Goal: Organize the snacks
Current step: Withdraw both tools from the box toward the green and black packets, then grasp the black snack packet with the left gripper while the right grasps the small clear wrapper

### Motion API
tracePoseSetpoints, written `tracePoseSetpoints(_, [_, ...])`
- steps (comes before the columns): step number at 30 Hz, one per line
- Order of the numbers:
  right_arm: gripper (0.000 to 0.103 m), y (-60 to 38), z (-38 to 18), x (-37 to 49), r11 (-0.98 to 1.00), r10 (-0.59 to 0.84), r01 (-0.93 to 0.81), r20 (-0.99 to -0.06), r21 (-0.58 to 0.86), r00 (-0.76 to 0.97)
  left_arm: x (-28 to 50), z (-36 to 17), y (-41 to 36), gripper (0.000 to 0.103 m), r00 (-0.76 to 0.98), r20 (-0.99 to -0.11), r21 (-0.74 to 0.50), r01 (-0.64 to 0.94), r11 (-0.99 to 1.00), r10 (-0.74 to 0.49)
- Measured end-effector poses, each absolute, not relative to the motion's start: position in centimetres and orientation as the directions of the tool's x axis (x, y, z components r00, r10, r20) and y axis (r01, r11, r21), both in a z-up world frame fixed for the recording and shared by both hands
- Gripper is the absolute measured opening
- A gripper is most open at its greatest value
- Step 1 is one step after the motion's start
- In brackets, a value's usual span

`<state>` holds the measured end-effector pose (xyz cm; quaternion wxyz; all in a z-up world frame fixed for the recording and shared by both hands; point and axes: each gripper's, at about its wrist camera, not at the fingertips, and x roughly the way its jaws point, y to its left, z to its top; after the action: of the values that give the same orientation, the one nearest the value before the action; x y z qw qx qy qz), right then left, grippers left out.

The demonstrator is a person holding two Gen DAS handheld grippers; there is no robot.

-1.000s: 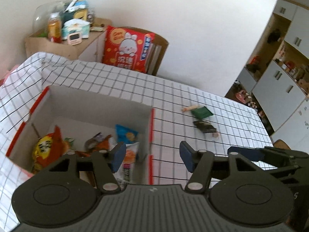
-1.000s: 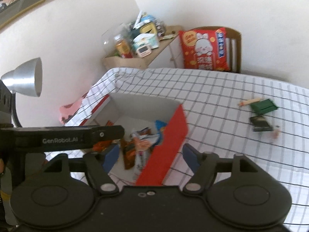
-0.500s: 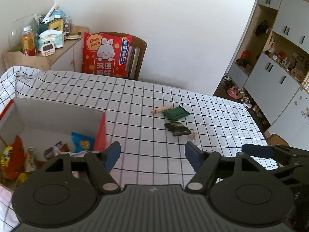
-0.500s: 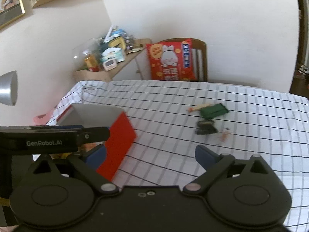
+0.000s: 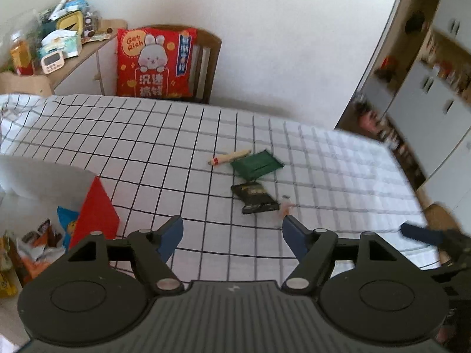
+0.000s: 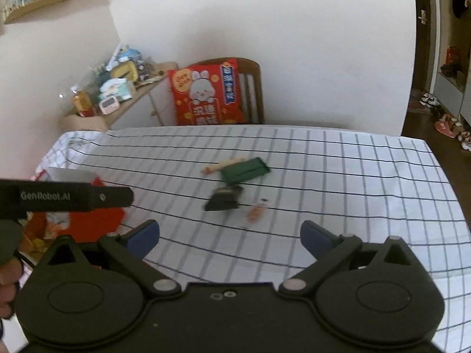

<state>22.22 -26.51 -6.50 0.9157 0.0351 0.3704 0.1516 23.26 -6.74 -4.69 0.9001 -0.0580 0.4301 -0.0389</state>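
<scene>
Loose snacks lie mid-table on the checked cloth: a green packet (image 5: 256, 164) (image 6: 244, 170), a black packet (image 5: 254, 197) (image 6: 223, 199), a thin stick snack (image 5: 229, 157) (image 6: 223, 164) and a small orange piece (image 5: 285, 203) (image 6: 255, 212). A red-and-white box (image 5: 94, 209) (image 6: 88, 220) at the left holds several snack bags. My left gripper (image 5: 232, 235) is open and empty, in front of the black packet. My right gripper (image 6: 229, 238) is open and empty, nearer than the snacks.
A chair with a red rabbit cushion (image 5: 154, 61) (image 6: 206, 94) stands at the table's far edge. A cluttered side shelf (image 5: 56, 47) is at the far left. Cabinets (image 5: 435, 94) line the right wall. The left gripper's body (image 6: 64, 197) crosses the right wrist view.
Both grippers have swung right, away from the box and toward the loose snacks mid-table. The right gripper's jaws have opened wider.
</scene>
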Motion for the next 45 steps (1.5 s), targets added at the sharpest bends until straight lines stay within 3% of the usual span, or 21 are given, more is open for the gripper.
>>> tracePoseSetpoints(17, [0.096,-26.3,-11.4,29.5,0.942,0.307,-0.296,-0.753,0.156,0.582,35.6,-10.0,-9.6,0.074,0.391,-0.912,-0.148,-0.044,0.988,-0.12])
tracePoseSetpoints(35, [0.076,-22.6,-15.9,34.6,0.946,0.271,-0.294,-0.826,0.134,0.495,40.1,-14.8,-11.1,0.073,0.315,-0.941,-0.152,-0.059,0.987,-0.126])
tracePoseSetpoints(38, [0.07,-22.1,-16.4,34.7,0.948,0.257,-0.297,-0.828,0.115,0.498,40.2,-15.1,-11.3,0.062,0.312,-0.94,-0.155,-0.043,0.987,-0.135])
tracePoseSetpoints(43, [0.049,-21.6,-16.8,34.5,0.95,0.221,-0.306,-0.834,0.066,0.506,40.2,-15.3,-11.5,0.049,0.318,-0.94,-0.139,-0.026,0.99,-0.124])
tracePoseSetpoints(45, [0.046,-21.7,-16.8,34.4,0.95,0.218,-0.307,-0.833,0.061,0.508,40.2,-15.4,-11.4,0.043,0.315,-0.941,-0.142,-0.025,0.989,-0.127])
